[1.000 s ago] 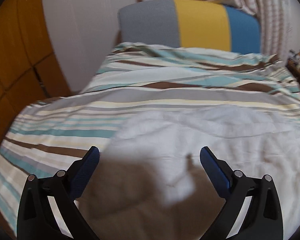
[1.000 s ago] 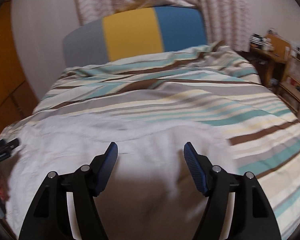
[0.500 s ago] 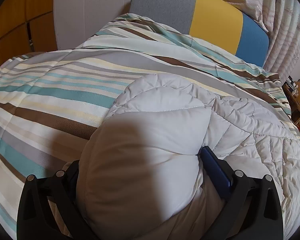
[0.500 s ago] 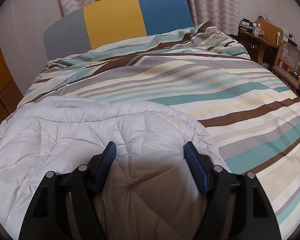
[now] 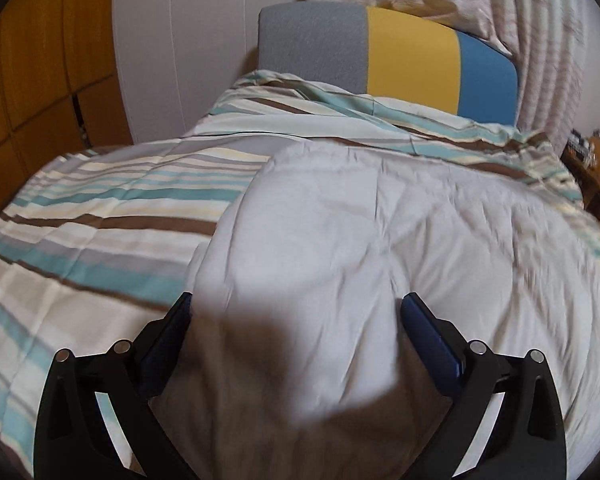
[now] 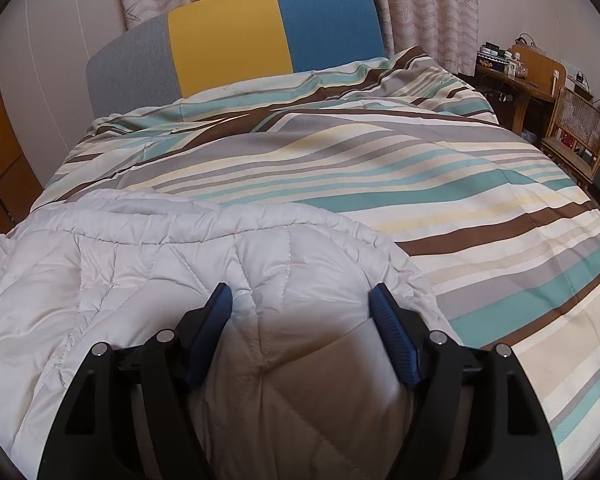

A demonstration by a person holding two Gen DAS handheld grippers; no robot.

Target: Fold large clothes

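A large white quilted garment (image 5: 400,240) lies spread on a striped bed cover (image 5: 100,216). In the left wrist view my left gripper (image 5: 296,312) is wide open, with a puffy fold of the garment bulging between its blue pads (image 5: 428,340). In the right wrist view the garment (image 6: 140,264) covers the near left of the bed, its stitched edge running across. My right gripper (image 6: 300,300) is also wide open, with a bulge of the garment between its fingers (image 6: 396,340). Neither gripper pinches the fabric.
A headboard in grey, yellow and blue (image 6: 236,44) stands at the far end of the bed. A wooden desk (image 6: 516,76) and a cane chair (image 6: 576,136) stand to the right. Orange wooden cupboards (image 5: 32,80) line the left wall. Curtains (image 6: 428,4) hang behind.
Both grippers stay open. The left view has swung back up toward the headboard and the garment now lies flatter and further out than half a second ago. The right gripper has barely moved.
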